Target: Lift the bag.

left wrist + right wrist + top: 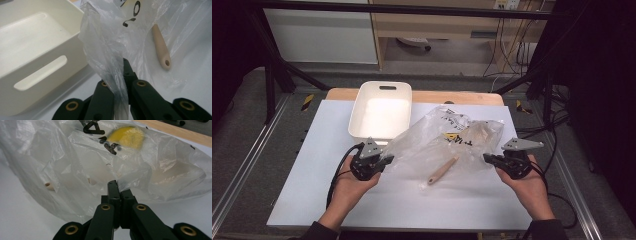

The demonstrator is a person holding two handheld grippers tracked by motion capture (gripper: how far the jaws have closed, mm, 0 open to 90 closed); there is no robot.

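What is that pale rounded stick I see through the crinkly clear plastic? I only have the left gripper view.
Observer: A wooden-handled utensil; the high view shows its handle poking out of the clear plastic bag.
Operator: Who holds the bag's other side?
Observer: The right gripper, shut on the bag's far edge.
Operator: Is the white plastic bin holding anything?
Observer: From above, the white bin looks empty.

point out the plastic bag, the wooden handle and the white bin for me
bag (432,137), high view, its crumpled middle.
handle (161,50), left gripper view, the shaft above its hole.
bin (382,116), high view, its bare floor.
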